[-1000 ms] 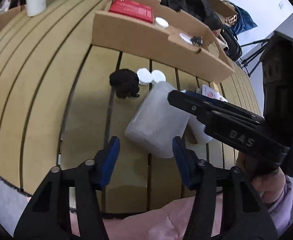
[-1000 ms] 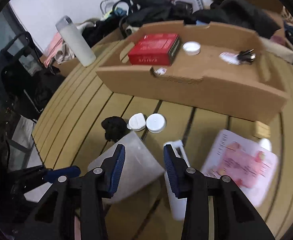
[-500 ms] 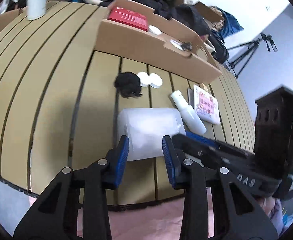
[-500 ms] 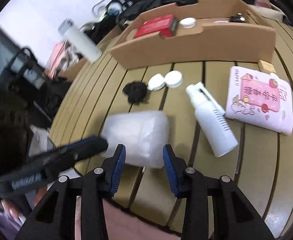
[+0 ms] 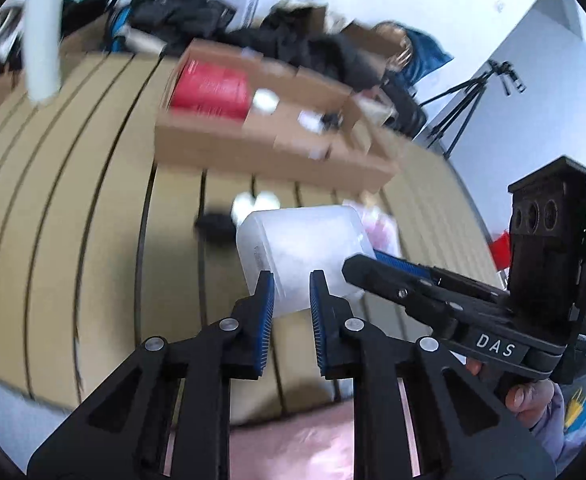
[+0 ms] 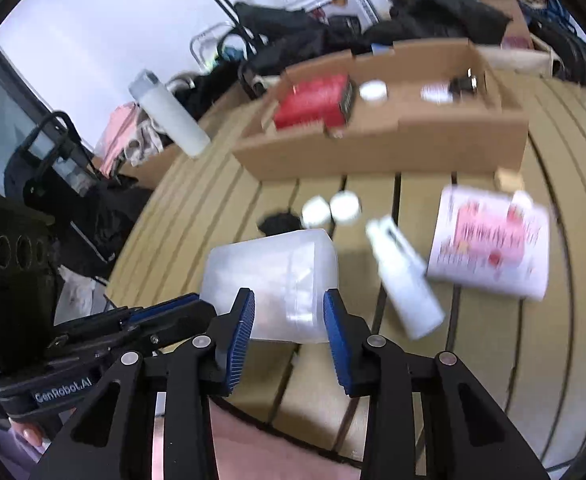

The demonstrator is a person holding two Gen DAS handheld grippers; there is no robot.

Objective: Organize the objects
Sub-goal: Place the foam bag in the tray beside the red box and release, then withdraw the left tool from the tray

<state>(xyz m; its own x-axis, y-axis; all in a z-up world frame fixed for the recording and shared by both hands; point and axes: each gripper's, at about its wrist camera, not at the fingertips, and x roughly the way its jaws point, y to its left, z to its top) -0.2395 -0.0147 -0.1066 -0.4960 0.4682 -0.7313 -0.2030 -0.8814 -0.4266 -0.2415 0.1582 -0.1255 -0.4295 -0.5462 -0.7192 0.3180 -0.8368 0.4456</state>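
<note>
- The box sits at the back of the worktop, with a carton at its left end, a cap beside that and keys at its right end.
- In front of the box lie two lids side by side, a dark clump just left of them.
- The tub lies nearest, in front of the clump and lids.
- A bottle lies right of the tub; a card lies right of the bottle.
- A flask stands left of the box.
- The left hand-held gripper meets the tub's near edge; the right hand-held gripper straddles its near end.
</note>
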